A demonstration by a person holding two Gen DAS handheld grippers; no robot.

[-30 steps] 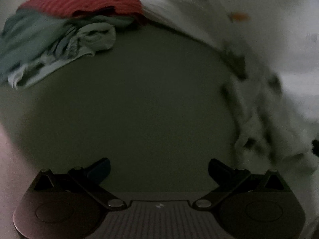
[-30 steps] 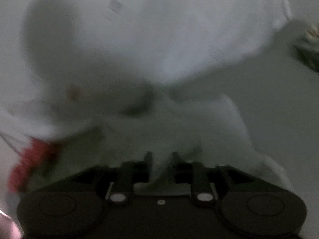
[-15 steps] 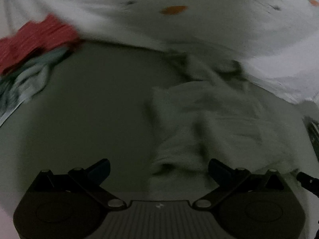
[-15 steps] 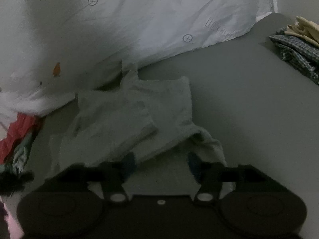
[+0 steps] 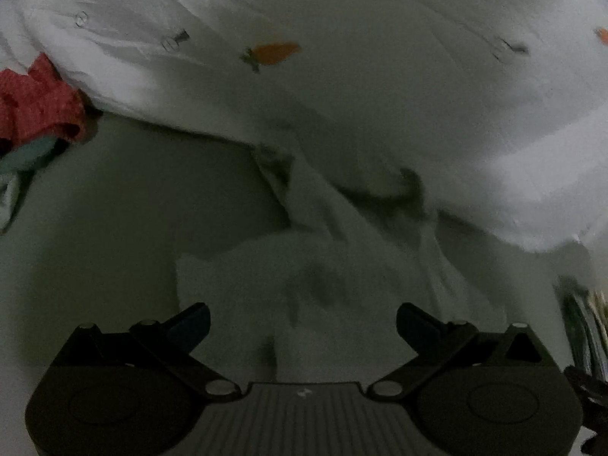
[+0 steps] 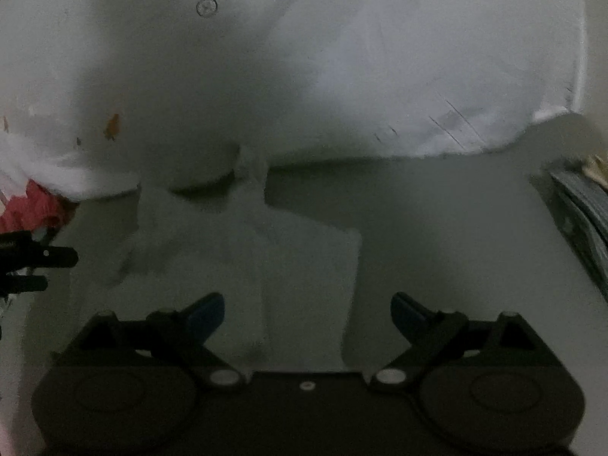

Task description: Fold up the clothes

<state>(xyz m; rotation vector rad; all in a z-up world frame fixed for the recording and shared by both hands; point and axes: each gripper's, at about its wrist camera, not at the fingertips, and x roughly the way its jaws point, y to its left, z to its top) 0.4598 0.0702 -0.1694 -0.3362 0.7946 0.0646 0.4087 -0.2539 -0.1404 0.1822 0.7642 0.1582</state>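
Observation:
A pale, crumpled garment [image 5: 323, 273] lies on the grey-green surface [image 5: 133, 197], partly folded over itself, with one narrow strip reaching back toward the white bedding. My left gripper [image 5: 302, 319] hovers open right over its near edge, nothing between the fingers. In the right wrist view the same garment [image 6: 266, 250] spreads ahead of my right gripper [image 6: 306, 309], which is also open and empty, its fingers on either side of the cloth's near corner. The left gripper's tips [image 6: 41, 262] show at the left edge of that view.
White printed bedding [image 5: 380, 57] with a carrot motif fills the back. A red garment [image 5: 38, 106] and a teal one [image 5: 22, 155] are heaped at the left. A folded plaid stack [image 6: 581, 205] sits at the right edge.
My right gripper let go of the pale garment, which dropped onto the surface, and its jaws opened wide. The left gripper swung right from the clothes heap toward the garment.

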